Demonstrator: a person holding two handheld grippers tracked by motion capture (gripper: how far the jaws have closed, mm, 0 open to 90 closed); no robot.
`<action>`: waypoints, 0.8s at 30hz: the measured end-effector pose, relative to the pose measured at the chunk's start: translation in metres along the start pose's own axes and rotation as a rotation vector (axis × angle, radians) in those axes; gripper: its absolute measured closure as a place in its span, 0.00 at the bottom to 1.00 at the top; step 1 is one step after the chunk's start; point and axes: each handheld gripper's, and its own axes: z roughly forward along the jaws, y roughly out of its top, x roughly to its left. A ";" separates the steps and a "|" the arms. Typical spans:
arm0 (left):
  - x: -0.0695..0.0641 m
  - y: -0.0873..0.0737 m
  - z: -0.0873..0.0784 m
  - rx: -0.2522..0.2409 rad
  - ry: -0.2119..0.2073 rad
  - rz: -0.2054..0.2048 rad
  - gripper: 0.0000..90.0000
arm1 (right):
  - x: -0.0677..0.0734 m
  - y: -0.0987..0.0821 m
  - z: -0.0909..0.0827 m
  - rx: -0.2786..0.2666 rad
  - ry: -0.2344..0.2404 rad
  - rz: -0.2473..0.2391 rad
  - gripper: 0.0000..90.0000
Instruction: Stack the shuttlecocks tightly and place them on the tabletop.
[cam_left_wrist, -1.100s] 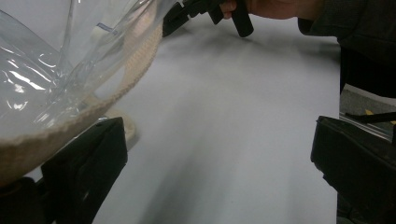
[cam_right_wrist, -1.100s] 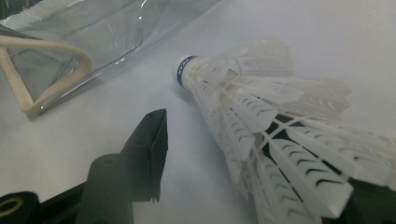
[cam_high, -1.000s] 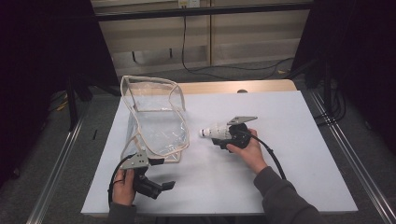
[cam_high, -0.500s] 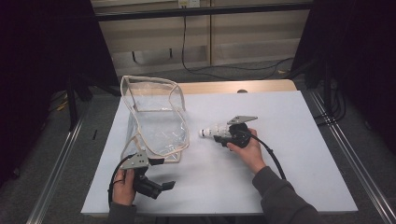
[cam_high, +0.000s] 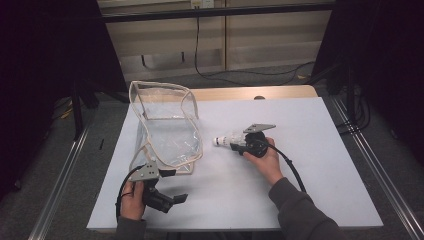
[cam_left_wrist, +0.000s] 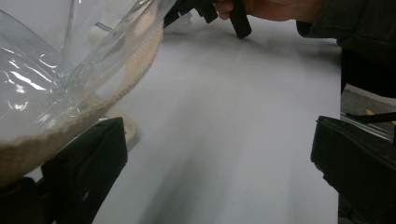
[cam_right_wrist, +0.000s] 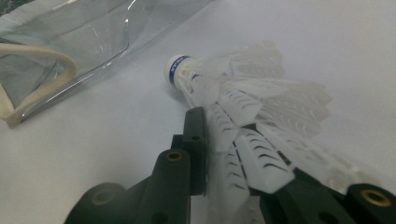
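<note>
A white feather shuttlecock (cam_high: 225, 139) (cam_right_wrist: 243, 93) lies on its side on the white table (cam_high: 310, 190), its cork pointing at the bag. My right gripper (cam_high: 239, 143) (cam_right_wrist: 229, 135) has just been closing, and its jaws now press the feather skirt from both sides. A clear plastic bag (cam_high: 167, 130) (cam_right_wrist: 70, 37) with beige trim stands open left of it. My left gripper (cam_high: 175, 186) (cam_left_wrist: 219, 177) is open at the bag's near corner. The bag's trimmed edge (cam_left_wrist: 93, 107) lies over its left jaw and nothing is between the jaws.
A wooden strip (cam_high: 250, 93) runs along the table's far edge. Metal rails (cam_high: 370, 165) flank both sides. Cables lie on the floor behind the table. The right hand and its gripper (cam_left_wrist: 205, 7) appear at the top of the left gripper view.
The right jaws have drawn in around the shuttlecock's skirt. Both hands, the bag and the shuttlecock stay where they were.
</note>
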 end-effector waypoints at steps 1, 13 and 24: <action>0.000 0.000 0.000 -0.001 0.000 0.000 0.04 | 0.000 0.000 0.000 0.001 -0.001 -0.004 0.89; 0.000 0.000 0.000 0.000 0.001 0.000 0.04 | -0.001 0.002 -0.003 -0.003 0.007 -0.033 0.95; 0.000 0.000 0.000 -0.001 0.002 0.001 0.04 | -0.003 0.005 -0.011 -0.007 0.047 -0.014 0.97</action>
